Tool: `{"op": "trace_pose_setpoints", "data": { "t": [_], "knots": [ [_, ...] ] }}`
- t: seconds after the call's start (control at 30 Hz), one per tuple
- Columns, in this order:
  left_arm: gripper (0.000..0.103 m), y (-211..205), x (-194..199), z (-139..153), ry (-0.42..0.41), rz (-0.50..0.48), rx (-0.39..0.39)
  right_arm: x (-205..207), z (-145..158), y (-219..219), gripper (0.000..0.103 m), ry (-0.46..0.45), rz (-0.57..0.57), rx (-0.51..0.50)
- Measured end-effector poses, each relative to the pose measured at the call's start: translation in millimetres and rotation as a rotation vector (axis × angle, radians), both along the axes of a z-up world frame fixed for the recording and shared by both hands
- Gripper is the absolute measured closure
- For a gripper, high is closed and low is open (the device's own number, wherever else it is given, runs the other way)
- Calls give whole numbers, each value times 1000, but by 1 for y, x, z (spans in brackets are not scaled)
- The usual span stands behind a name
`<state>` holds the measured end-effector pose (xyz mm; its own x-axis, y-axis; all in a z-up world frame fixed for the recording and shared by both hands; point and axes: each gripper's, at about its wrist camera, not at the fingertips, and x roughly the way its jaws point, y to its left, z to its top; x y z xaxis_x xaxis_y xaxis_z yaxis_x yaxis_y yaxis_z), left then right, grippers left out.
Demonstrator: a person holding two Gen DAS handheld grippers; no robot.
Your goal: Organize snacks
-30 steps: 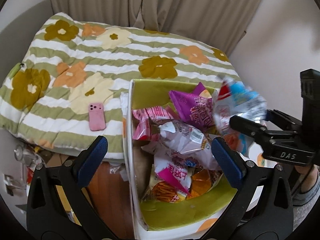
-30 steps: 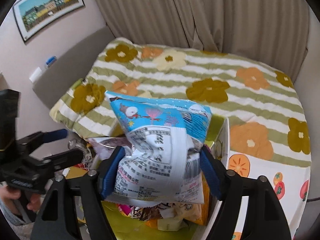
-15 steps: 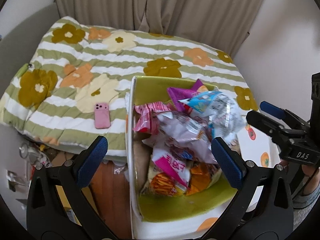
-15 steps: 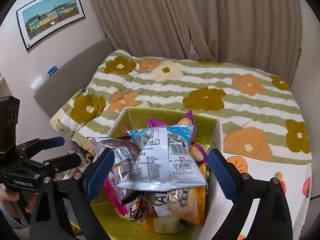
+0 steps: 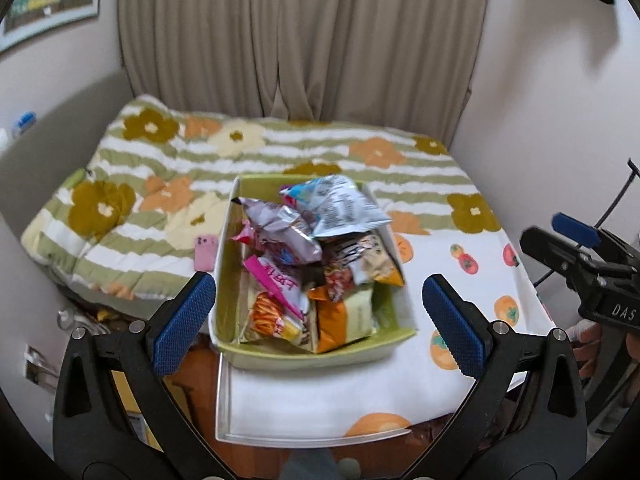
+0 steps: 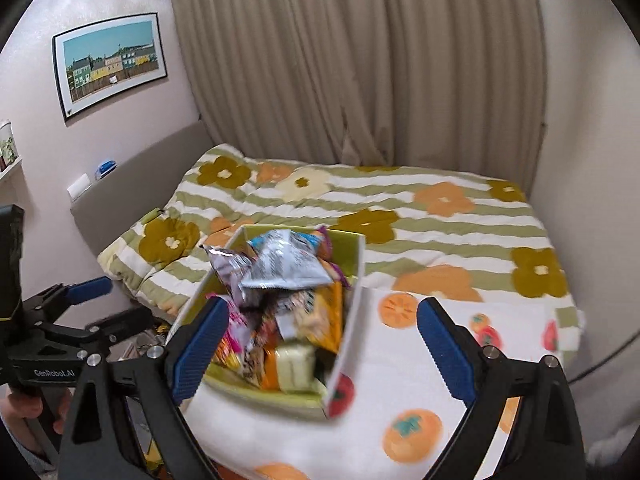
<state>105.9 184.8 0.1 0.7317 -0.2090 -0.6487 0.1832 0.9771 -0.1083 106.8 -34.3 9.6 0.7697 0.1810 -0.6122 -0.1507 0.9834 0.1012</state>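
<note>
Looking along the left gripper (image 5: 318,316), the box (image 5: 316,354) of snacks now sits farther off than a second ago, and the blue-and-white packet (image 5: 340,208), then held above it, lies on top of the heap at the box's far end. This gripper's jaws stand wide with nothing between them. Left of the box a pink phone (image 5: 205,253) lies on the flowered quilt (image 5: 160,184); the box itself rests on a white cloth with orange fruit (image 5: 460,304). Right of the box the right gripper (image 5: 568,240) shows, a hand (image 5: 588,340) below it.

From the right gripper (image 6: 322,342), its jaws are opening and hold nothing; a second ago they pinched that packet (image 6: 286,266). Only this view shows the framed picture (image 6: 110,64) whole and the left gripper (image 6: 100,306) from the side. Beige curtains (image 6: 360,60) hang behind the box.
</note>
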Motion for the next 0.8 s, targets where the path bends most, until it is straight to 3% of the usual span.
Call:
{"op": "trace_pose_setpoints", "data": {
  "t": [0.07, 0.37, 0.8],
  "knots": [
    [0, -9, -23, 6, -45, 13, 9, -21, 3, -9, 0, -11, -29, -21],
    [0, -40, -92, 13, -147, 51, 72, -91, 1, -38, 0, -38, -194, -91],
    [0, -57, -109, 15, -169, 45, 76, -120, 0, -53, 0, -66, -239, -89]
  ]
}}
